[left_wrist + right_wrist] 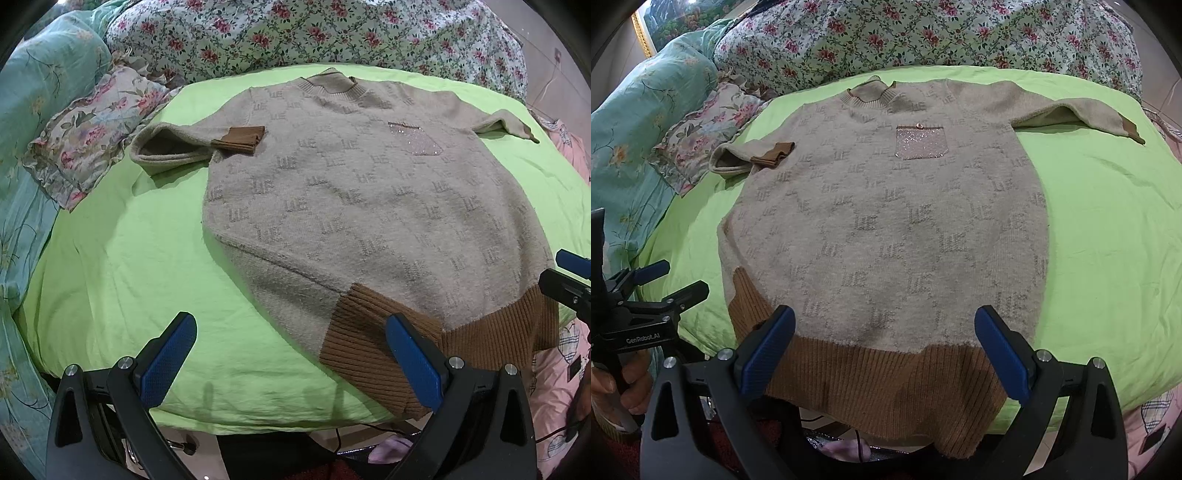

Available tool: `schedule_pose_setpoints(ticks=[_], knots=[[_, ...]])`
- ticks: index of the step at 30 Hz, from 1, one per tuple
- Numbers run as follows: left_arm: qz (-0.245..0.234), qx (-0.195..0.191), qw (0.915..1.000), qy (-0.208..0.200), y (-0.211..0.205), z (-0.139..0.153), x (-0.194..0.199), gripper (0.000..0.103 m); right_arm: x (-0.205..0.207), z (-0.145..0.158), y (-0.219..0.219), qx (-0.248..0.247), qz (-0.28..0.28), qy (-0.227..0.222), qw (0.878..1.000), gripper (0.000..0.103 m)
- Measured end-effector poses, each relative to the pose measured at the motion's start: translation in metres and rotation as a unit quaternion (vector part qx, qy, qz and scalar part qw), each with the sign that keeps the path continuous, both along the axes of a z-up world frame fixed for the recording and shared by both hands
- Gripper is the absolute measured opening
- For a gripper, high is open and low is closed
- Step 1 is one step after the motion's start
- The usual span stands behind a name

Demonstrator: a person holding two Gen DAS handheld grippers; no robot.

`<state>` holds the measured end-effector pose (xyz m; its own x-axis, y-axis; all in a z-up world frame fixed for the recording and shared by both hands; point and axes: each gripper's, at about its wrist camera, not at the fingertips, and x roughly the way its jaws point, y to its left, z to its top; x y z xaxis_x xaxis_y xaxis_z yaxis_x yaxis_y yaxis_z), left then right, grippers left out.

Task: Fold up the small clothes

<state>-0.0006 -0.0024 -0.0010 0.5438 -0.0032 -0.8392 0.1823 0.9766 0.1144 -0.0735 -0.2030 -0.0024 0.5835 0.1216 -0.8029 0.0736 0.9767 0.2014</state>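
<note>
A green sheet (122, 266) covers the surface, with floral bedding (923, 33) piled along its 12 o'clock edge. A beige sweater (886, 229) lies flat at the centre of the sheet, collar toward 12 o'clock and brown ribbed hem (886, 384) toward 6. Its 9 o'clock sleeve is doubled back, the brown cuff (242, 139) resting on the chest. The left gripper (291, 365) and right gripper (884, 350) hover at 6 o'clock over the hem, both with fingers spread wide, holding nothing.

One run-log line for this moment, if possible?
left tool: open, empty | right tool: open, above brown hem | sweater: flat on green sheet | one sleeve folded in | folding not begun
</note>
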Motion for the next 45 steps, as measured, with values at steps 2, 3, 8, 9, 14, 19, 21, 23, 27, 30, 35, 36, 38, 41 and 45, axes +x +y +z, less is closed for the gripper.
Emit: schedule_pose_setpoints(ticks=[2, 3, 8, 9, 14, 19, 21, 23, 27, 30, 35, 36, 38, 41, 45], knots=[[0.000, -0.004, 1.0000, 0.004, 0.001, 0.000, 0.001, 0.102, 0.000, 0.000, 0.000, 0.001, 0.000, 0.002, 1.000, 0.098], [0.000, -0.003, 1.0000, 0.003, 0.001, 0.000, 0.001, 0.102, 0.000, 0.000, 0.000, 0.000, 0.001, 0.002, 1.000, 0.098], [-0.001, -0.008, 1.0000, 0.004, 0.002, 0.000, 0.001, 0.102, 0.001, 0.001, 0.000, 0.004, 0.000, 0.001, 1.000, 0.098], [-0.001, -0.007, 1.0000, 0.002, 0.002, 0.000, 0.001, 0.102, 0.001, 0.001, 0.000, 0.005, 0.000, 0.001, 1.000, 0.098], [0.000, -0.012, 0.9999, 0.003, 0.002, 0.000, 0.003, 0.102, 0.001, 0.001, 0.001, 0.008, 0.000, -0.005, 1.000, 0.098], [-0.001, -0.014, 0.9999, 0.002, 0.001, 0.000, 0.005, 0.102, 0.002, 0.002, 0.002, 0.007, 0.001, 0.004, 1.000, 0.098], [-0.002, -0.021, 0.9998, 0.003, 0.001, 0.001, 0.005, 0.102, 0.002, 0.002, 0.002, 0.012, 0.001, 0.001, 1.000, 0.098], [-0.002, -0.023, 0.9997, 0.003, 0.001, 0.001, 0.006, 0.102, 0.003, 0.003, 0.003, 0.016, 0.001, 0.001, 1.000, 0.098], [-0.003, -0.028, 0.9996, 0.005, 0.001, 0.001, 0.008, 0.102, 0.004, 0.004, 0.002, 0.023, 0.001, 0.000, 1.000, 0.098], [-0.003, -0.022, 0.9997, 0.005, 0.000, 0.002, 0.010, 0.102, 0.005, 0.005, 0.002, 0.029, 0.001, -0.001, 1.000, 0.098], [-0.004, -0.019, 0.9998, 0.005, -0.001, 0.002, 0.014, 0.102, 0.009, 0.005, -0.002, 0.023, -0.003, 0.002, 1.000, 0.098], [-0.005, -0.024, 0.9997, 0.009, -0.001, 0.002, 0.016, 0.102, 0.010, 0.005, -0.003, 0.014, -0.003, 0.005, 1.000, 0.098], [-0.003, -0.028, 0.9995, 0.014, -0.001, 0.000, 0.019, 0.102, 0.012, 0.004, -0.005, 0.015, -0.006, 0.005, 1.000, 0.098], [-0.004, -0.029, 0.9994, 0.017, -0.002, -0.003, 0.023, 0.102, 0.014, 0.002, -0.008, 0.013, -0.009, 0.007, 1.000, 0.098], [-0.010, -0.040, 0.9988, 0.025, -0.006, -0.005, 0.029, 0.102, 0.017, -0.002, -0.013, 0.018, -0.014, 0.008, 1.000, 0.098]])
